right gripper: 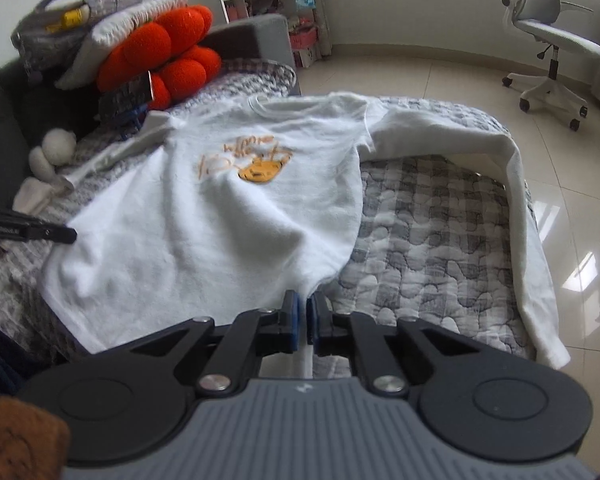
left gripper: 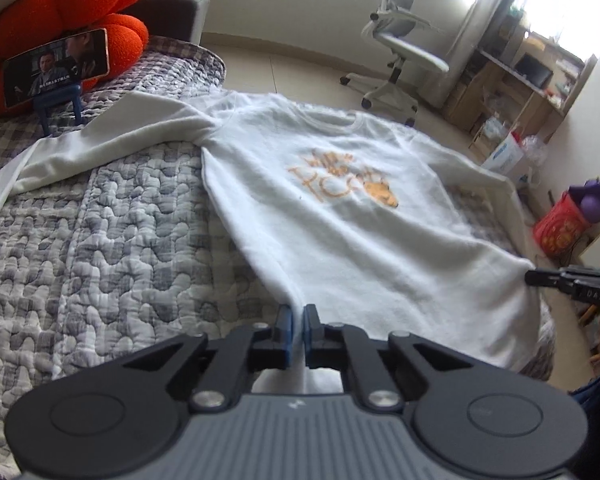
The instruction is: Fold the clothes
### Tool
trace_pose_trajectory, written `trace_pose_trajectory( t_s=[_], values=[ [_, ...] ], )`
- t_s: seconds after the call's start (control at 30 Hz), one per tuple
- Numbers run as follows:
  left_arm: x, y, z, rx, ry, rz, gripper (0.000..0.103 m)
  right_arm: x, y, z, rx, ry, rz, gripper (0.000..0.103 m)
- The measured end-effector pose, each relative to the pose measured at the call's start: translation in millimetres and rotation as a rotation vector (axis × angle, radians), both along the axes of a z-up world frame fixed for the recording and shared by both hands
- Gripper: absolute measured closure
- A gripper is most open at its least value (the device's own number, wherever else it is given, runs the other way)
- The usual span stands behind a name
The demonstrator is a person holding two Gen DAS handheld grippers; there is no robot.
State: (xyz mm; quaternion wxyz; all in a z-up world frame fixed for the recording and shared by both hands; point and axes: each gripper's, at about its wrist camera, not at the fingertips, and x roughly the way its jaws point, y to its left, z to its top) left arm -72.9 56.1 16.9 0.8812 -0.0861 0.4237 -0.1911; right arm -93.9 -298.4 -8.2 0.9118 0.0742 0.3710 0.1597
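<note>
A white long-sleeved sweatshirt (left gripper: 340,216) with an orange print lies face up on the grey checked quilt (left gripper: 100,240), both sleeves spread out to the sides. My left gripper (left gripper: 299,312) is shut on the hem at its left corner. In the right wrist view the same sweatshirt (right gripper: 220,216) stretches away from me, and my right gripper (right gripper: 303,304) is shut on the hem at its right corner. Each gripper's tip shows at the edge of the other's view. The right sleeve (right gripper: 512,208) hangs over the bed's edge.
An orange plush cushion (left gripper: 72,4) and a phone on a blue stand (left gripper: 56,68) sit at the head of the bed. A small white plush toy (right gripper: 52,152) lies beside the left sleeve. A white office chair (left gripper: 404,52) stands on the tiled floor, with shelves and a red bag (left gripper: 560,228) beyond.
</note>
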Motion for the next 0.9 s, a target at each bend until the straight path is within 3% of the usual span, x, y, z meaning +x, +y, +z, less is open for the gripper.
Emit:
trace_pose_trajectory(
  t_s=[0.03,0.2,0.33,0.43,0.5,0.53,0.6,0.63,0.7,0.73,0.9],
  values=[
    [1,2,2,-0.019,0.002,0.012,0.098,1,-4,1,0.009,-0.003,-0.022,0.094],
    [15,-1,-9,-0.039,0.069,0.098,0.097,13,5,-9,-0.17,0.015,-0.05,0.094],
    [28,-10,-21,0.007,0.101,0.135,0.097,17,12,-13,-0.256,0.006,-0.05,0.089],
    [29,-9,-22,-0.008,0.106,0.144,0.097,3,27,-8,-0.352,-0.104,0.001,0.088],
    [28,-7,-23,-0.011,0.105,0.148,0.097,-8,39,-5,-0.381,-0.171,0.064,0.069],
    [28,-6,-24,-0.01,0.11,0.149,0.097,-11,45,-6,-0.381,-0.178,0.1,0.044],
    [28,-5,-26,0.001,0.119,0.141,0.096,-9,54,-10,-0.37,-0.146,0.149,0.038],
    [27,-4,-27,0.005,0.121,0.134,0.09,-7,55,-12,-0.37,-0.126,0.145,0.038],
    [25,-3,-27,0.012,0.122,0.117,0.067,-3,51,-12,-0.357,-0.106,0.105,0.038],
    [23,-2,-26,0.016,0.119,0.107,0.051,-3,45,-10,-0.327,-0.1,0.084,0.038],
    [12,-3,-27,0.026,0.11,0.049,0.048,-9,21,-8,-0.175,-0.041,0.032,0.038]
  ],
)
